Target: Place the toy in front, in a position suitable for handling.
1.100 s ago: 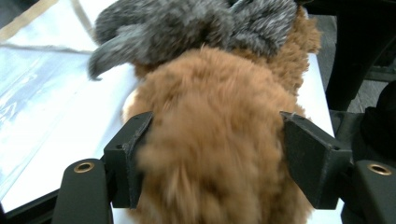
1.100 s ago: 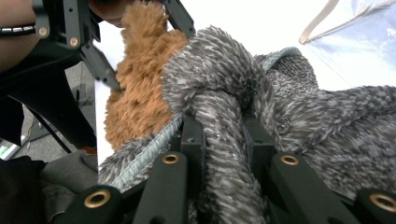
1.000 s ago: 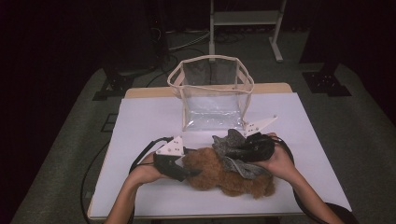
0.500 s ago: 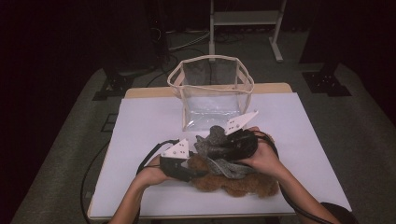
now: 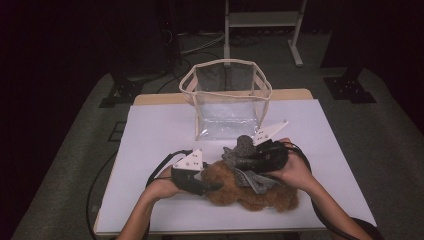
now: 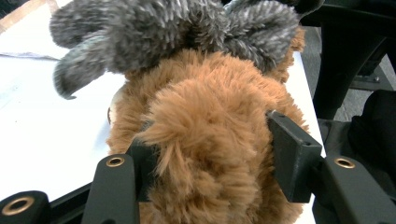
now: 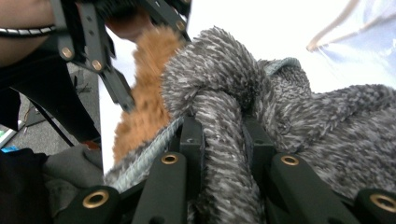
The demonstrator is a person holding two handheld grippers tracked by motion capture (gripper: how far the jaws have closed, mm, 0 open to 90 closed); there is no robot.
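Observation:
A brown plush toy (image 5: 250,194) lies on the white table near the front, with a grey fuzzy knit cloth (image 5: 244,148) wrapped over its top. My left gripper (image 5: 214,187) comes in from the left. Its jaws have just been closing and then eased slightly, and the brown plush (image 6: 210,140) is squeezed between both pads (image 6: 290,154). My right gripper (image 5: 241,162) reaches in from the right and is shut on a strand of the grey cloth (image 7: 219,116). The brown fur (image 7: 149,88) shows behind that strand.
A clear plastic bag with a cream rim (image 5: 227,82) stands open-topped behind the plush at the table's middle back. The white table top (image 5: 160,130) runs left and right of it. A metal stand (image 5: 260,20) is on the floor beyond. Cables trail off the front left.
The left jaws have closed on the brown plush. The right gripper has shifted a little left with the grey cloth, pulling it over the plush.

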